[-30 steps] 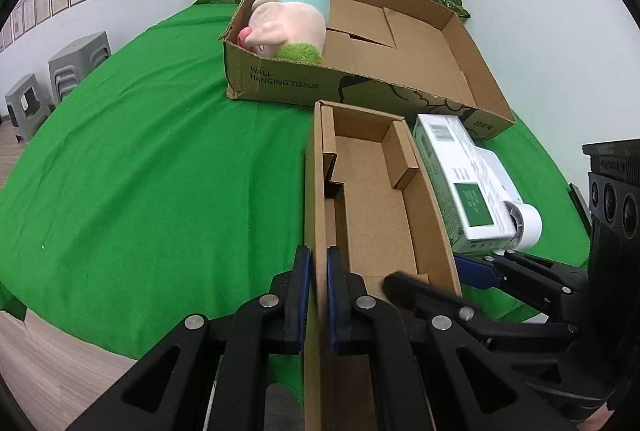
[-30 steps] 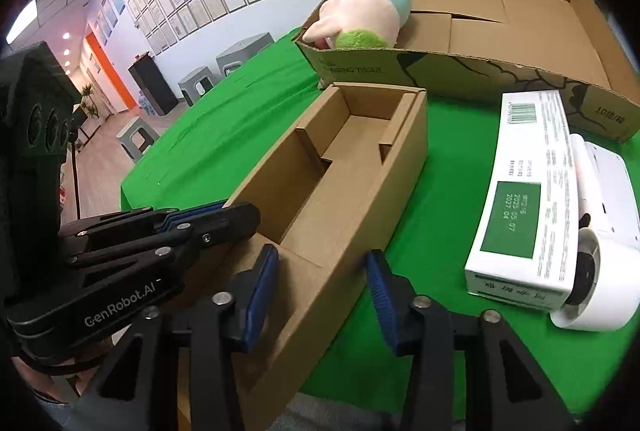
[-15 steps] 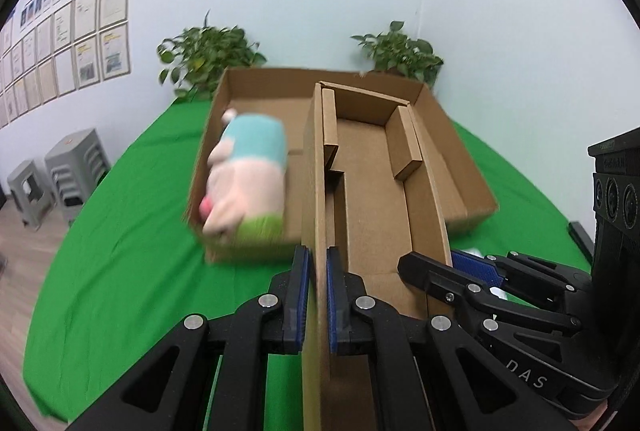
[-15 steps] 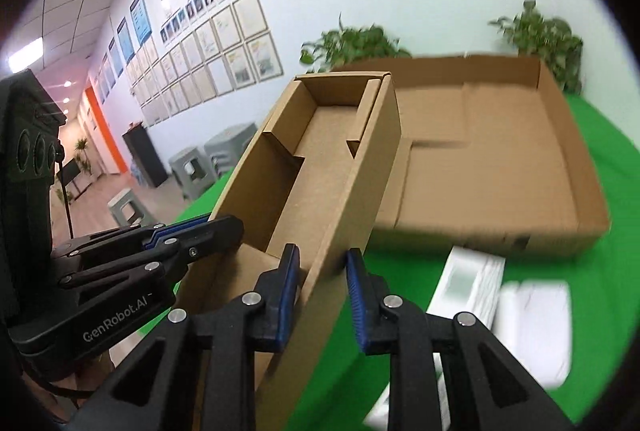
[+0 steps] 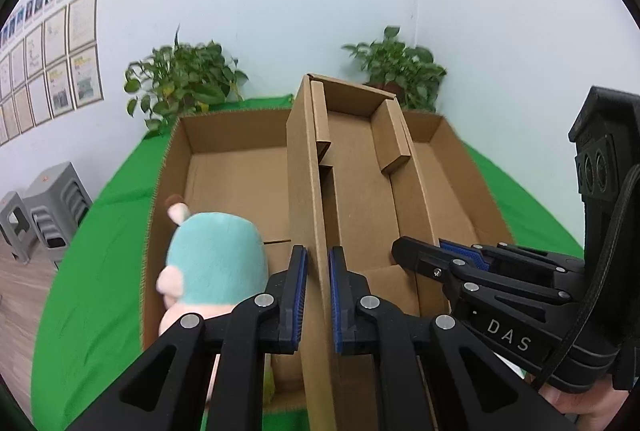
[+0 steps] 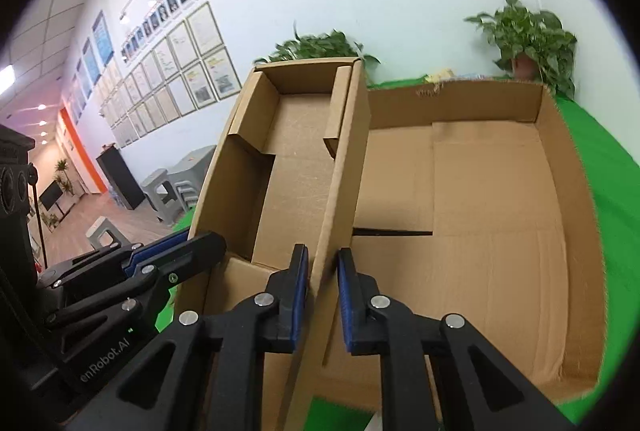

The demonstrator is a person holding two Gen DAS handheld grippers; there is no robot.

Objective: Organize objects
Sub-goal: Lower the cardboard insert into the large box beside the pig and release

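A narrow open cardboard box [image 5: 360, 199] is held up in the air over a large shallow cardboard box [image 5: 236, 167]. My left gripper [image 5: 318, 295] is shut on the narrow box's left wall. My right gripper [image 6: 322, 295] is shut on its right wall [image 6: 340, 183]. The right gripper also shows in the left wrist view [image 5: 432, 259], and the left gripper in the right wrist view [image 6: 176, 251]. A plush toy with a teal body and pink face [image 5: 212, 271] lies in the large box's near left part. The large box's floor [image 6: 492, 215] is bare on the right.
The large box sits on a green-covered table [image 5: 100, 263]. Two potted plants [image 5: 184, 79] [image 5: 400, 67] stand behind it against a white wall. Grey stools [image 5: 44, 203] stand on the floor at the left.
Both grippers have lifted the narrow box off the table and carried it forward over the large box. The right gripper closed on its wall. The white carton and roll have dropped out of view.
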